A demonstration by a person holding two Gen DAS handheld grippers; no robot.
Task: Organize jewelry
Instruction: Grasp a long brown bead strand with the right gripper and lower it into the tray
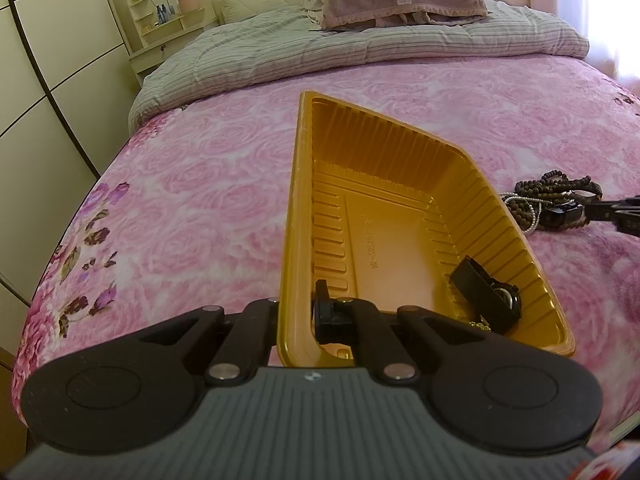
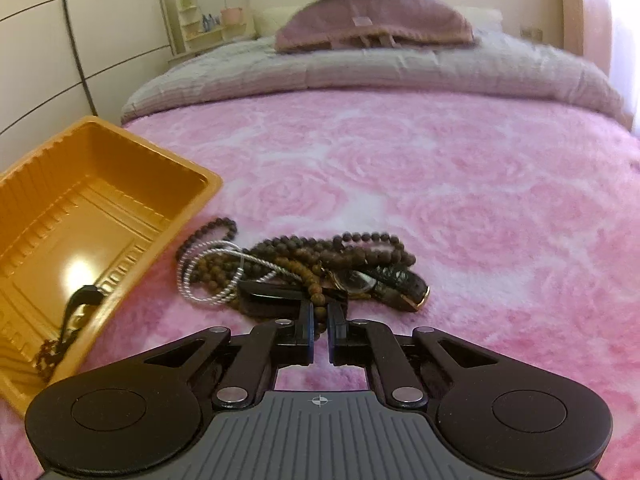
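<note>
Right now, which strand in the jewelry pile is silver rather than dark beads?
The twisted silver chain, looped at the pile's left edge nearest the orange tray; the other strands are brown or black bead strings.

Your right gripper [image 2: 320, 312] sits low on the pink bedspread [image 2: 460, 200], jaws nearly closed around a strand of brown beads [image 2: 319, 300] at the near edge of the jewelry pile [image 2: 296, 268] — bead strings, a silver chain [image 2: 208, 280], a watch [image 2: 360, 280]. The orange tray [image 2: 192, 200] lies just left — something dark inside.
</note>
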